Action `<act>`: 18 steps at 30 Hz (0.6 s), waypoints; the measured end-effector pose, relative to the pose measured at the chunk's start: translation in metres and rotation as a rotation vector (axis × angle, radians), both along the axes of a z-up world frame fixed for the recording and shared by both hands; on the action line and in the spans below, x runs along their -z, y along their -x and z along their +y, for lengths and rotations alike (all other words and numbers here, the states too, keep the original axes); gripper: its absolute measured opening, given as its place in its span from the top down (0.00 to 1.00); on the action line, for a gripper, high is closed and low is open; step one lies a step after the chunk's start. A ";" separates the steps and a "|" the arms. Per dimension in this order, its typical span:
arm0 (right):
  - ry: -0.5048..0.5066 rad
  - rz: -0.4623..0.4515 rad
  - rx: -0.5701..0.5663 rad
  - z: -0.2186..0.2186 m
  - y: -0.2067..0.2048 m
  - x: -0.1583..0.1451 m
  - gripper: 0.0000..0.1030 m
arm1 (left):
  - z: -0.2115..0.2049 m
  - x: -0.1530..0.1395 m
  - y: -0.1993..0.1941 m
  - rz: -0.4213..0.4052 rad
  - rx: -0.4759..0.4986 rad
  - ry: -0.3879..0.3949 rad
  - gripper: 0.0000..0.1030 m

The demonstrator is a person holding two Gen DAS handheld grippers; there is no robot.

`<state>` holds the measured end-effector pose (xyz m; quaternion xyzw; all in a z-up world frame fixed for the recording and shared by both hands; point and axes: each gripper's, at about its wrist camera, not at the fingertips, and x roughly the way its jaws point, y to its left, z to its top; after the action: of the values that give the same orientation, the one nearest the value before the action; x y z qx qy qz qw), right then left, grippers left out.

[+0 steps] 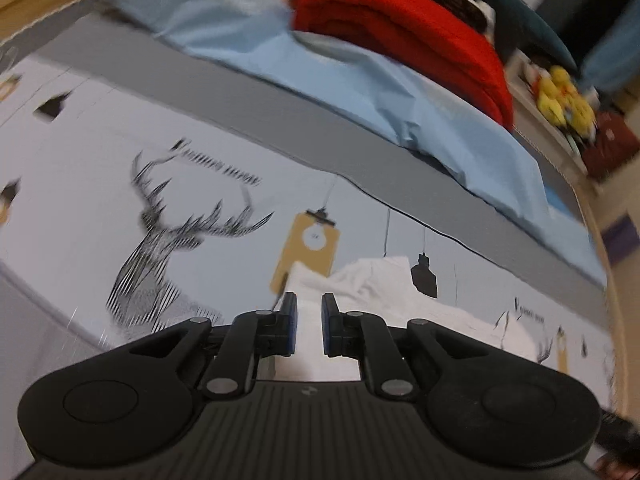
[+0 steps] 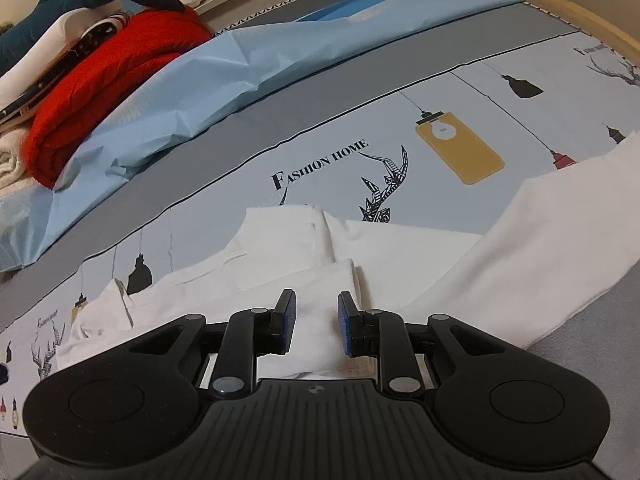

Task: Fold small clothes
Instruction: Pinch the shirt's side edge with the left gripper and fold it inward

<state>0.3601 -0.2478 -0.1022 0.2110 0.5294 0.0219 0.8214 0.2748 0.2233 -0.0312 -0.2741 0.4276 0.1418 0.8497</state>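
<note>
Left gripper (image 1: 308, 326): jaws slightly apart, nothing clamped, above white garment (image 1: 384, 280).
Right gripper (image 2: 313, 326): jaws apart, astride folded white cloth.
Bed (image 2: 224, 160): printed sheet.

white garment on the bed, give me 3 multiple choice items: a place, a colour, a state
1. The white garment lies on:
A. the printed sheet
B. the red blanket
C. the floor

2. The folded blanket beside the blue cover is:
A. green
B. red
C. yellow

3. The right gripper fingers stand:
A. apart over white cloth
B. clamped on the red blanket
C. out of sight

Answers: 1 A, deer and lamp prints of the printed sheet surround it; 2 B, plainly red; 3 A, a gap shows between the pads.
</note>
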 end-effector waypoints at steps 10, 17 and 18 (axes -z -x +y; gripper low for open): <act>-0.039 0.053 0.009 0.004 -0.001 0.012 0.77 | -0.038 0.068 -0.011 0.172 0.100 -0.054 0.55; -0.026 0.059 0.000 0.007 -0.003 0.015 0.77 | -0.059 0.091 -0.015 0.251 0.297 -0.250 0.85; -0.028 0.062 -0.003 0.009 -0.003 0.016 0.77 | -0.054 0.088 -0.015 0.250 0.296 -0.259 0.86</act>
<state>0.3627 -0.2392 -0.1182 0.2223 0.5547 0.0240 0.8015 0.2899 0.1697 -0.1190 -0.0774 0.5435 0.1021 0.8296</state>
